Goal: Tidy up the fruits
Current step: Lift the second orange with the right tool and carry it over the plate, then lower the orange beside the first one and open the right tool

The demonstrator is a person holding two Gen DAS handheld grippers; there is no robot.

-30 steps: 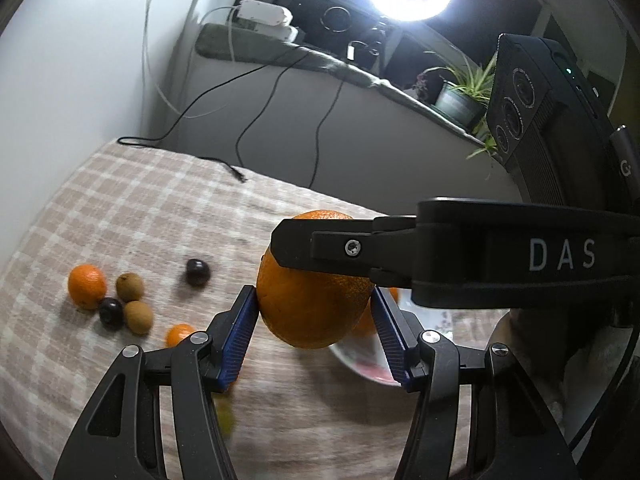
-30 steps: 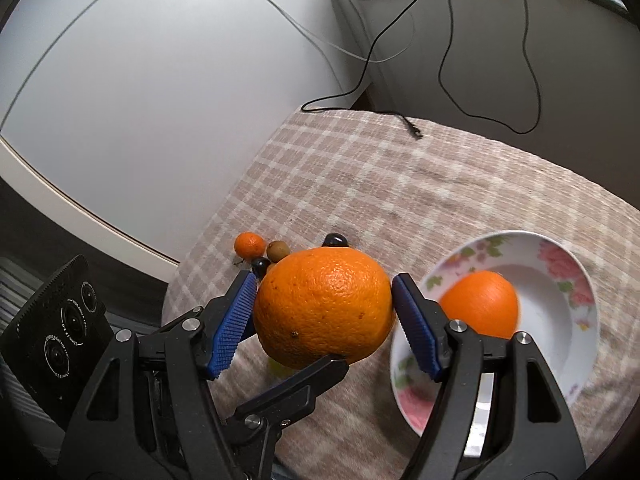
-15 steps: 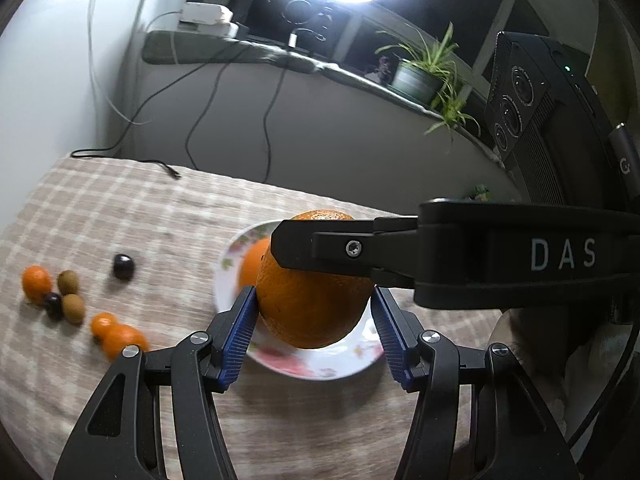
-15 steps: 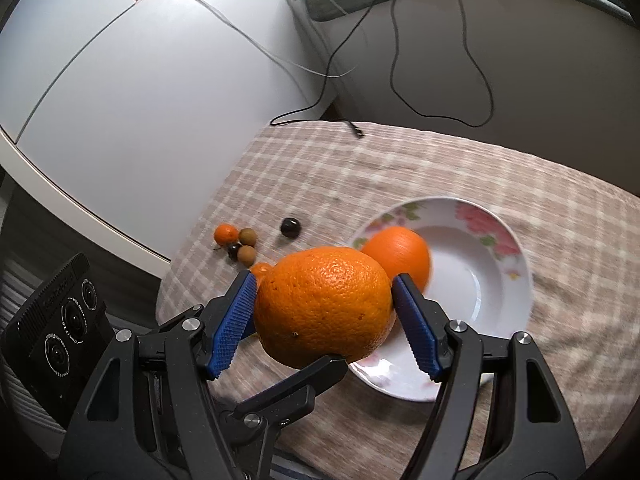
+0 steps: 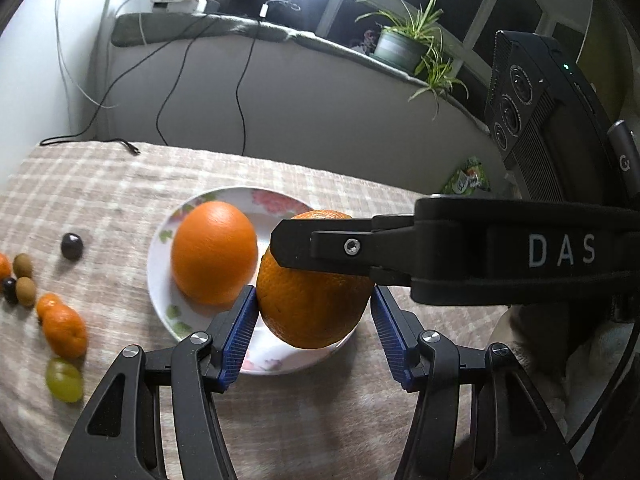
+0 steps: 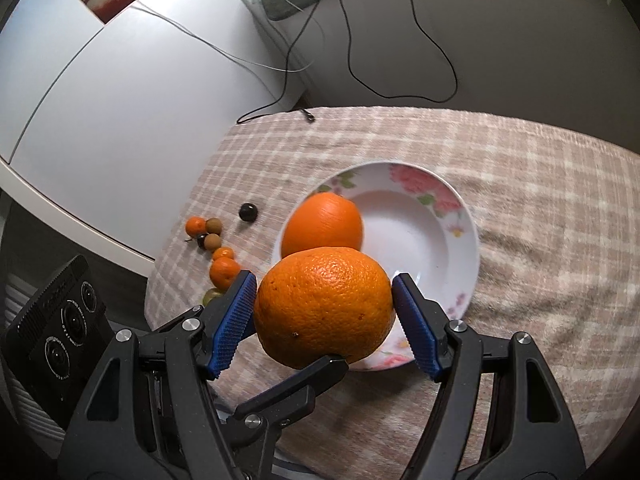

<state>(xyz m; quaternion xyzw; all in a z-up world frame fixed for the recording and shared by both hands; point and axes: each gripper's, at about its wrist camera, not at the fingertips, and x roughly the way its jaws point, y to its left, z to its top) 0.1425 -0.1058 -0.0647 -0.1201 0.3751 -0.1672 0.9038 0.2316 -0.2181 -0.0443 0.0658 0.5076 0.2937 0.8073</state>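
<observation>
Both grippers clamp one large orange (image 5: pixel 314 308) between them, held just above the near rim of a white floral plate (image 5: pixel 280 200). My left gripper (image 5: pixel 314 326) presses its sides with blue pads; the right gripper's finger crosses its top. In the right wrist view my right gripper (image 6: pixel 324 320) is shut on the same orange (image 6: pixel 324 304), with the left gripper's finger under it. A second orange (image 5: pixel 214 252) lies in the plate (image 6: pixel 460 248).
On the checked tablecloth (image 5: pixel 100 184), left of the plate, lie small tangerines (image 5: pixel 64 330), a green grape (image 5: pixel 64 380), brown kiwi-like fruits (image 5: pixel 25 290) and a dark plum (image 5: pixel 72 246). A black cable end (image 5: pixel 128 148) lies at the far edge. A white cabinet (image 6: pixel 120 120) stands beside the table.
Both grippers carried the large orange rightward, from over the small fruits to above the plate's near rim. The grip on it is unchanged.
</observation>
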